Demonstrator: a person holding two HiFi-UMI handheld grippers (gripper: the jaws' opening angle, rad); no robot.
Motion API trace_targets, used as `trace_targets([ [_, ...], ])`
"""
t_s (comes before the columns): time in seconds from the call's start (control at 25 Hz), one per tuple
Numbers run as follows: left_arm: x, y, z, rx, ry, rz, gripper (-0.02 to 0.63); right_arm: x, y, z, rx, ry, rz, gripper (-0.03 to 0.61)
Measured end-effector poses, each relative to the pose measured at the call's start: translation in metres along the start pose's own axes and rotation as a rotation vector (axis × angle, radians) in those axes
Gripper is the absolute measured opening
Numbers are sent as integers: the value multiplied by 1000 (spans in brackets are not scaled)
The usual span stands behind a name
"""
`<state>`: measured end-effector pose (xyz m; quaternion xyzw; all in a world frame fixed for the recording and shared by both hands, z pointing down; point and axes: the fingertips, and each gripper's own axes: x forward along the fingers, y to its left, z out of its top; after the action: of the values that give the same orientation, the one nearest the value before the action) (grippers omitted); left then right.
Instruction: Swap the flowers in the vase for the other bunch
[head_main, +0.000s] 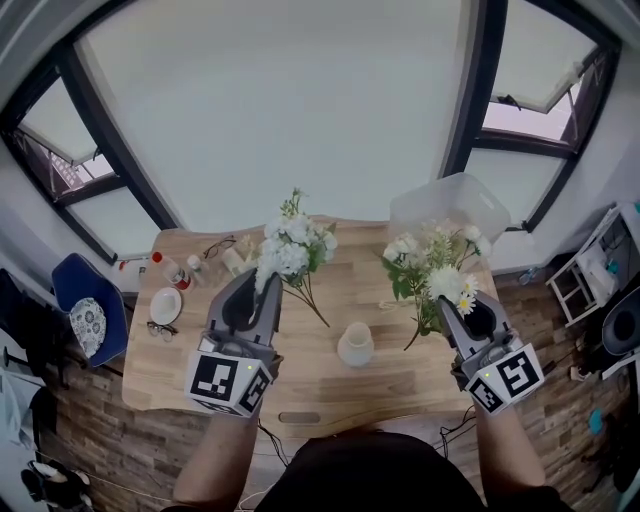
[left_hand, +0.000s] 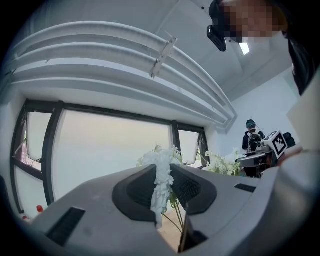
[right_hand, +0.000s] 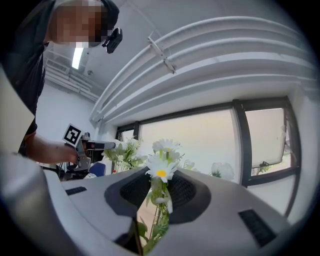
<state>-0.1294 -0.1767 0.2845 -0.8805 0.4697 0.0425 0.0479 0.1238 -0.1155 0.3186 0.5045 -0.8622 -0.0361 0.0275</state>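
Wooden tabletop with a wavy edge (head_main: 400, 385) sits under a big black-framed window (head_main: 280, 100), and that's what I'm looking down on from the head view. Both of my grippers are up over it, each with its own bunch.

Left gripper (head_main: 262, 282) is clamped on the bunch of white fluffy flowers (head_main: 293, 245). In the left gripper view the white blooms (left_hand: 161, 172) are pinched right between the 2 jaws of the left gripper (left_hand: 162, 192), with green stems hanging below. From above, the heads stick out past the jaw tips and the stems trail down and to the right over the table.

Right gripper (head_main: 452, 300) is clenched on the bunch of white-and-yellow daisies with green leaves (head_main: 435, 265). The right gripper view shows 1 daisy (right_hand: 161, 170) sitting just above the narrow gap, stems and leaves squeezed between the jaws of the right gripper (right_hand: 152, 197).

The small white ceramic vase (head_main: 355, 345) stands upright on the table between the 2 grippers, apart from both bunches.

Other stuff: a clear plastic box (head_main: 450, 205) at the far right corner of the table, a small white plate (head_main: 165, 305) near the left edge, and a blue chair (head_main: 88, 310) off to the left.
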Motion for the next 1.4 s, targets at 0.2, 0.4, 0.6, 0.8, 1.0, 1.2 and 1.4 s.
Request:
trace_targets([
  [0.2,11,-11,5,3,-6,-29,81,-10,-5,-2,-64,15,-29,115],
  [0.4,21,-25,8,8,-8,-65,81,-21,-12,-5,-42,6,-55,116],
  [0.6,27,-43,10,30,-6,-109,81,-32,-16,-11,-16,9,-82,117],
  [0.8,35,-59,5,31,7,-148,81,-43,-22,-15,-4,18,-108,117],
  [1.0,35,-75,-6,62,22,-177,81,-59,-29,-22,55,14,-134,117],
  [1.2,35,-82,-21,49,49,-199,81,-64,-29,-27,75,21,-152,117],
  [1.4,38,-83,-39,52,77,-200,81,-61,-29,-32,92,37,-150,117],
])
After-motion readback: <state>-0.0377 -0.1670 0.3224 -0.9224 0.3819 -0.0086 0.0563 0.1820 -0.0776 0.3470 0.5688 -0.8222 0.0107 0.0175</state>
